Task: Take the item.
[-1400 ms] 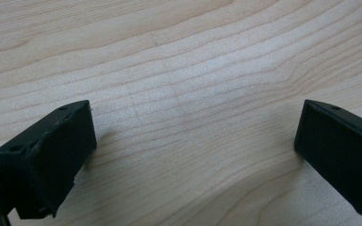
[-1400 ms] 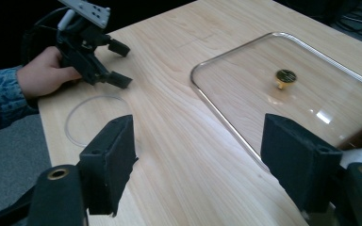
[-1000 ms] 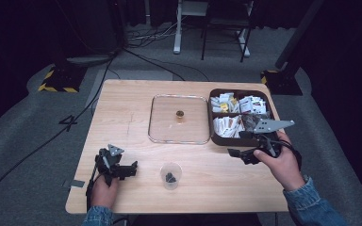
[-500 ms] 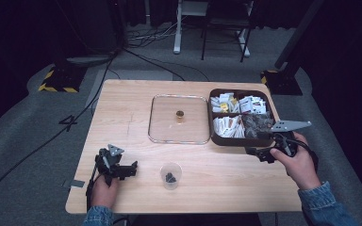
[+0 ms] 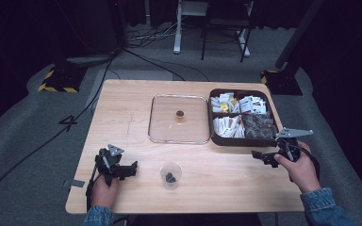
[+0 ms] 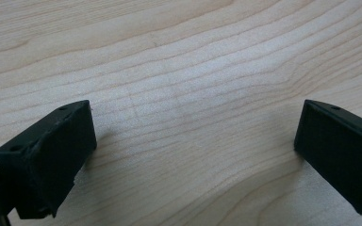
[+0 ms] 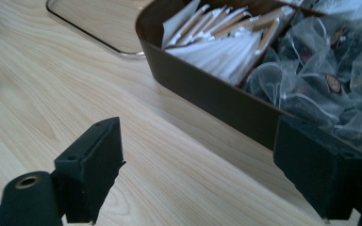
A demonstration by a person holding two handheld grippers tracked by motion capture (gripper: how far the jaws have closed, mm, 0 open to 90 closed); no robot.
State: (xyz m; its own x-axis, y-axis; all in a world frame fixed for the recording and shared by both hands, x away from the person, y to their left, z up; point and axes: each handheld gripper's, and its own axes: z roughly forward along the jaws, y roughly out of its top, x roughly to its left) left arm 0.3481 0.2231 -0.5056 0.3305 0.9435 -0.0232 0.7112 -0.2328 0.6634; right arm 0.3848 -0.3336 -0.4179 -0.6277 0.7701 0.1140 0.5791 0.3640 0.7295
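My left gripper [image 5: 131, 169] lies near the table's front left corner, held by a hand. Its jaws are open, with only bare wood between them [image 6: 193, 155]. My right gripper [image 5: 260, 156] sits low over the table just in front of the brown compartment tray [image 5: 242, 141] and points left. It is open and holds nothing [image 7: 207, 174]. The tray's dark wall [image 7: 207, 89] rises right ahead of it. Behind that wall are white paper sachets [image 7: 221, 40] and mesh tea bags [image 7: 311, 80]. A clear plastic cup [image 5: 171, 175] with something dark inside stands between the two hands.
A clear square lid [image 5: 179, 120] with a small gold knob [image 5: 180, 114] lies flat left of the tray, and its corner [image 7: 99, 23] is also in the right gripper view. Cables and stand bases sit on the floor beyond the table.
My right hand has moved to the right and sunk toward the table in front of the tray's right end. The left hand has stayed put.
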